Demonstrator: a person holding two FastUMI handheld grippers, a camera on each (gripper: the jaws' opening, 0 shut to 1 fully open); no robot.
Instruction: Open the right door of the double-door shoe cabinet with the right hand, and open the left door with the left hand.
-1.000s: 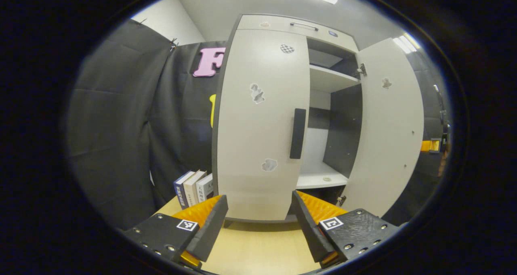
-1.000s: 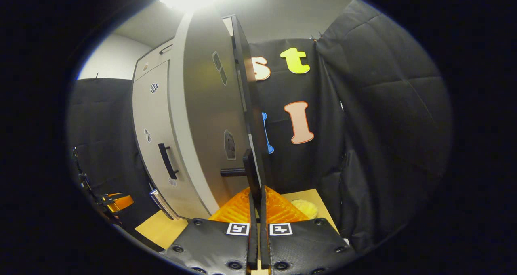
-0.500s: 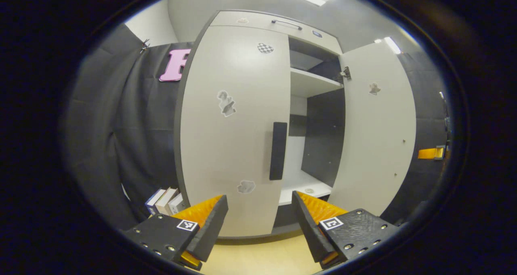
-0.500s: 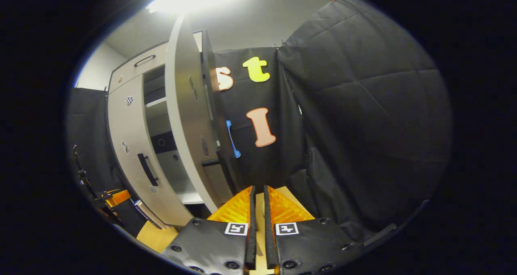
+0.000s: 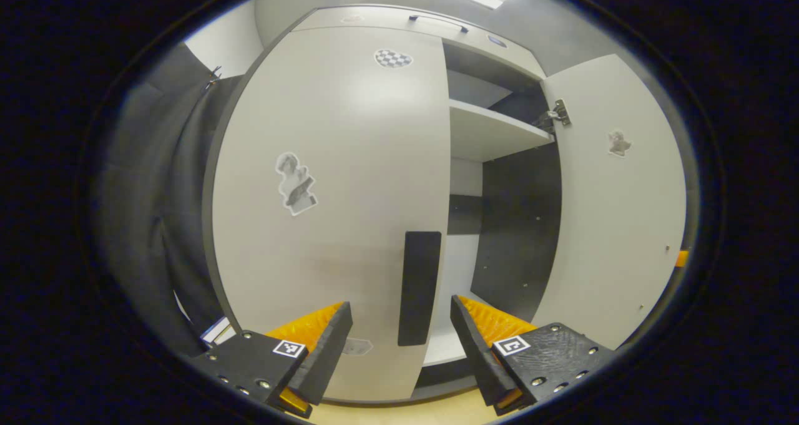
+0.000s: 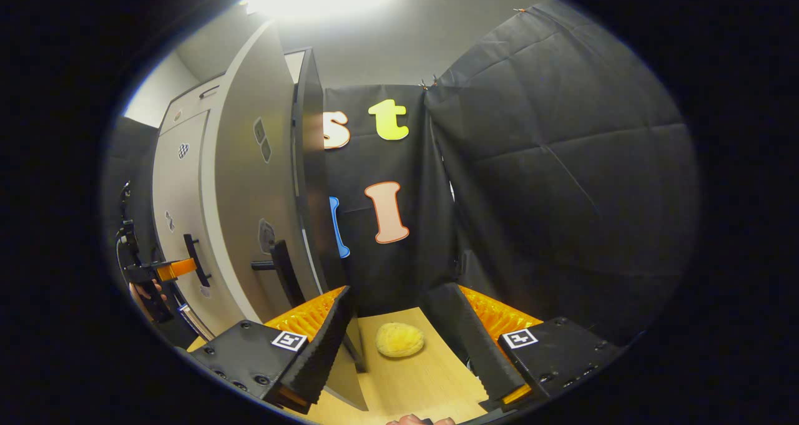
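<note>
The shoe cabinet [image 5: 399, 25] stands tall on the tabletop [image 6: 412, 381], and it looms far larger before the left tongs [image 5: 399, 331] than it did a second ago, so the left hand has plainly been carried in close. Its right door [image 5: 615, 206] hangs swung wide on its hinge [image 5: 557, 112], baring the shelf [image 5: 493, 135] and the dark inner wall, while the left door [image 5: 337, 194] is shut flat against the carcass. That door's dark bar handle [image 5: 419, 288] now sits between the left tongs' fingers, which stand well apart and touch nothing I can make out. The right tongs [image 6: 399, 337], pinched together on the right door's handle [image 6: 281, 272] a second ago, have let go, spread wide and drawn back, with that handle now off to their side; I judge the right half of the job done and the left half about to start, needing only a close on the bar and a pull outward. From the right gripper view, the left gripper [image 6: 159, 272] shows far off beside the closed door, a hand [image 6: 147, 294] behind it. A small round yellow sponge-like lump [image 6: 399, 339] lies on the tabletop between the right tongs' fingers, untouched. As to writing, the doors carry a checkered sticker [image 5: 392, 58] and a cut-out figure sticker [image 5: 296, 183], and each gripper wears a square black-and-white marker [image 5: 289, 348], but no brand or readable words are legible.
</note>
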